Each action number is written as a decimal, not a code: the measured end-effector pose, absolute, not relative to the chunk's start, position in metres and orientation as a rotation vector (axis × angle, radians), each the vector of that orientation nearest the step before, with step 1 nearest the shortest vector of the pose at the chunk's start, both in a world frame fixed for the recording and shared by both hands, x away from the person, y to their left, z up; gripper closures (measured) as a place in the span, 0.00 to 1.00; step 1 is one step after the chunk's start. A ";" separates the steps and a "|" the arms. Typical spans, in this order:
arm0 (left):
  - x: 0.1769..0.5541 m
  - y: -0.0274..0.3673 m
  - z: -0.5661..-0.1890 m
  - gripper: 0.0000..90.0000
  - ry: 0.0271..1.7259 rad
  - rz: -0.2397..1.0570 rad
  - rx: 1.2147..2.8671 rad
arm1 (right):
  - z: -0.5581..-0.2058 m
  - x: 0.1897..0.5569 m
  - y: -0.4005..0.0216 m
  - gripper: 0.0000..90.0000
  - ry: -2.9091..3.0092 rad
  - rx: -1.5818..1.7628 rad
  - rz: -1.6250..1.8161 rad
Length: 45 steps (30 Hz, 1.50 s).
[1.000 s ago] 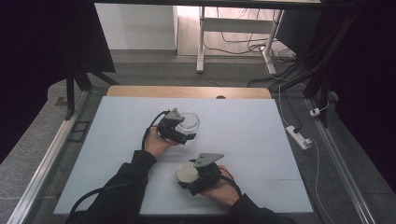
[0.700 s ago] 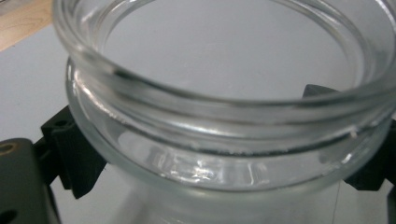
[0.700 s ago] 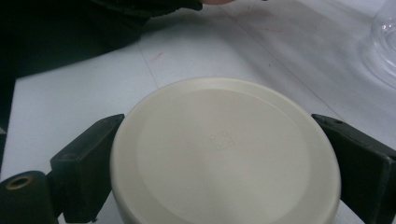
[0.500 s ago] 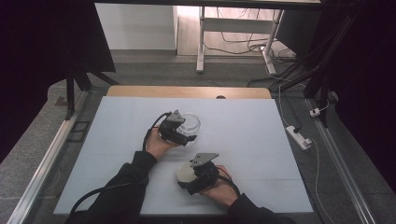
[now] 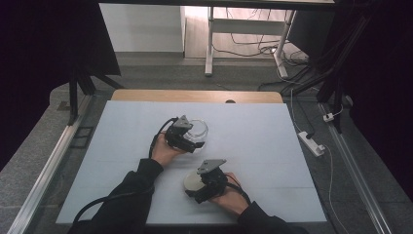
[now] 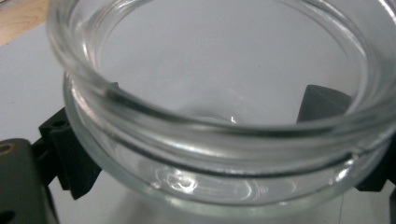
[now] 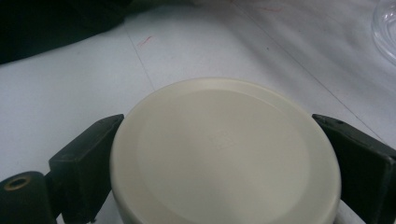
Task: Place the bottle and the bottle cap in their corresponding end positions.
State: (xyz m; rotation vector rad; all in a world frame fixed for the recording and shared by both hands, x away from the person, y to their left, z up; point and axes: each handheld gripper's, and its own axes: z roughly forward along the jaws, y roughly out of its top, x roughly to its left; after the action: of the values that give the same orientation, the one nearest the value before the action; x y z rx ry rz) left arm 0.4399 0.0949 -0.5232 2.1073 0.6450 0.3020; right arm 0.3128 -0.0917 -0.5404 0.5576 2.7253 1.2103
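Note:
A clear glass jar [image 5: 197,131] stands open-mouthed near the middle of the white table [image 5: 253,141]. My left gripper [image 5: 191,139] is shut on the jar; in the left gripper view the glass jar [image 6: 224,121] sits between both black jaws, which press its sides. Nearer the front edge, my right gripper [image 5: 196,186] is shut on a round cream lid [image 5: 193,181]. Seen from the right gripper view, the cream lid [image 7: 224,158] lies flat between the two jaws, just above the table.
A wooden strip [image 5: 195,95] borders the table's far edge. A white power strip [image 5: 311,143] lies off the right side, with cables on the floor behind. Dark sleeves [image 5: 131,195] come in from the bottom.
The right gripper with the lid has shifted slightly toward the front. The left gripper and jar have stayed in place.

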 end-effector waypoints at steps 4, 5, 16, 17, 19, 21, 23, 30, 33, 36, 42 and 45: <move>0.439 0.093 -0.523 0.07 0.665 0.307 2.103 | -0.540 0.313 -0.093 0.06 2.721 0.557 1.227; 0.439 0.093 -0.523 0.07 0.668 0.308 2.104 | -0.540 0.313 -0.093 0.06 2.722 0.564 1.228; 0.437 0.095 -0.519 0.00 0.653 0.289 2.101 | -0.539 0.313 -0.094 0.02 2.716 0.550 1.250; 0.437 0.095 -0.518 0.00 0.651 0.289 2.099 | -0.538 0.313 -0.094 0.02 2.712 0.546 1.254; 0.436 0.096 -0.516 0.00 0.650 0.281 2.099 | -0.537 0.313 -0.095 0.02 2.701 0.545 1.263; 0.436 0.097 -0.515 0.00 0.652 0.281 2.100 | -0.536 0.313 -0.096 0.02 2.693 0.546 1.272; 0.435 0.098 -0.514 0.00 0.651 0.285 2.105 | -0.534 0.312 -0.096 0.02 2.686 0.548 1.280; 0.431 0.106 -0.508 0.00 0.666 0.291 2.078 | -0.529 0.312 -0.099 0.01 2.669 0.559 1.307; 0.429 0.113 -0.504 0.00 0.676 0.294 2.069 | -0.526 0.311 -0.100 0.01 2.663 0.550 1.314; 0.426 0.119 -0.502 0.00 0.685 0.285 2.056 | -0.524 0.310 -0.101 0.00 2.655 0.553 1.329; 0.418 0.128 -0.495 0.00 0.689 0.269 2.029 | -0.519 0.308 -0.104 0.00 2.643 0.561 1.350; 0.412 0.131 -0.492 0.00 0.691 0.259 2.021 | -0.517 0.308 -0.106 0.00 2.637 0.565 1.359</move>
State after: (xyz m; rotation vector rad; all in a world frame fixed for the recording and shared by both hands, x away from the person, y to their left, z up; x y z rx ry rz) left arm 0.4122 0.1312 -0.4921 2.0207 0.6915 0.2588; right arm 0.3075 -0.1058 -0.5170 0.5652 2.6366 1.3590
